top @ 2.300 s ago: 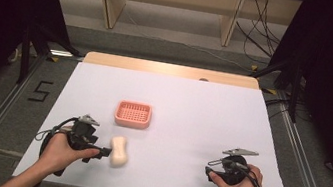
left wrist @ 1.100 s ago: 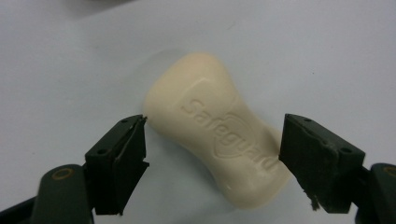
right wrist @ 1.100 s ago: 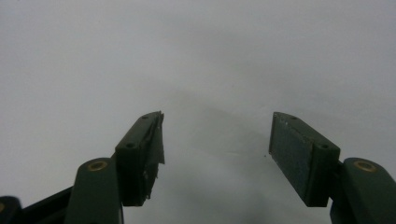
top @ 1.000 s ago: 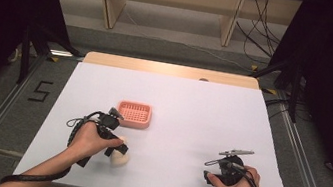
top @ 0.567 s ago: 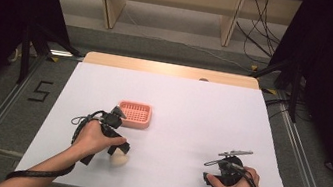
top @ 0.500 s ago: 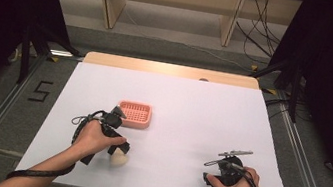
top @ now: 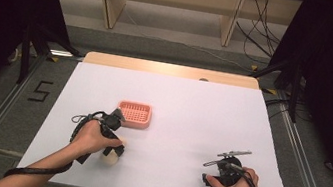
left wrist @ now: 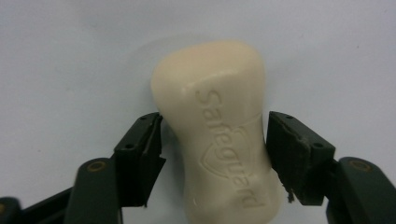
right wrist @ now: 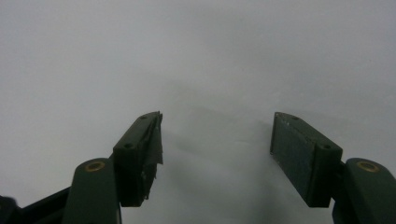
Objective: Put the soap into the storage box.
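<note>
A cream soap bar (left wrist: 219,140) stamped with a brand name lies on the white table (top: 192,108), near the front left (top: 111,158). My left gripper (left wrist: 215,154) points down over it, under the left hand (top: 97,135). Its jaws have just been closing, and both pads now touch the bar's narrow waist. A pink slotted soap dish (top: 135,114) sits just beyond that hand. My right gripper (right wrist: 217,149) is open over bare table, with nothing between its fingers. In the high view the right gripper (top: 220,169) is held at the front right.
The table's front edge runs just under both forearms. Black cables trail from each gripper toward the person. Wooden shelf legs and floor cables stand beyond the far edge.
From the earliest frame the left hand swung right and over the soap bar. Over the last second both hands have stayed in place.
</note>
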